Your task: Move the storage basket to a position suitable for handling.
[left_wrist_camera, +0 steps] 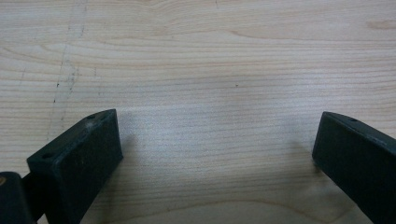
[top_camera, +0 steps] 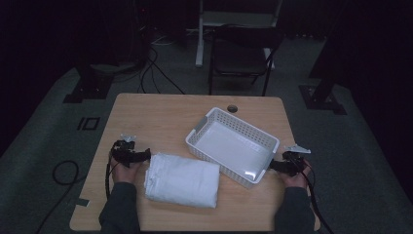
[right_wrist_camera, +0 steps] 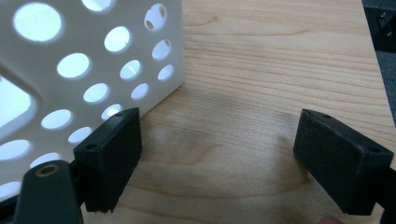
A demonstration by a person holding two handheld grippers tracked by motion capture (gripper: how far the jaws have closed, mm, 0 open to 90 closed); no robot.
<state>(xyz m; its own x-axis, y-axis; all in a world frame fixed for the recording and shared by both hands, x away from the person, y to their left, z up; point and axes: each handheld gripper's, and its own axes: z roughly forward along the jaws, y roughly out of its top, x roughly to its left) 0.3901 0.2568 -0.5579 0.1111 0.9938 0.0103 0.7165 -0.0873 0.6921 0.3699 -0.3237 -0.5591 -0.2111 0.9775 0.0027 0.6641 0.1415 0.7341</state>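
Observation:
A folded white cloth (top_camera: 181, 179) lies on the wooden table (top_camera: 160, 117) near its front edge. To its right stands an empty white perforated basket (top_camera: 233, 145), set at an angle. My left gripper (top_camera: 146, 154) rests just left of the cloth; its jaws stand wide apart over bare wood (left_wrist_camera: 215, 135), with nothing between them. My right gripper (top_camera: 272, 166) sits at the basket's near right end. In the right gripper view the basket's holed wall (right_wrist_camera: 88, 70) is close by the left jaw, and the gripper (right_wrist_camera: 217, 154) is open over the tabletop.
A dark chair (top_camera: 241, 53) and a white desk leg (top_camera: 199, 34) stand beyond the table's far edge. A round cable hole (top_camera: 232, 108) is near the table's back. Cables trail on the floor at left. The table's right edge runs close to my right gripper.

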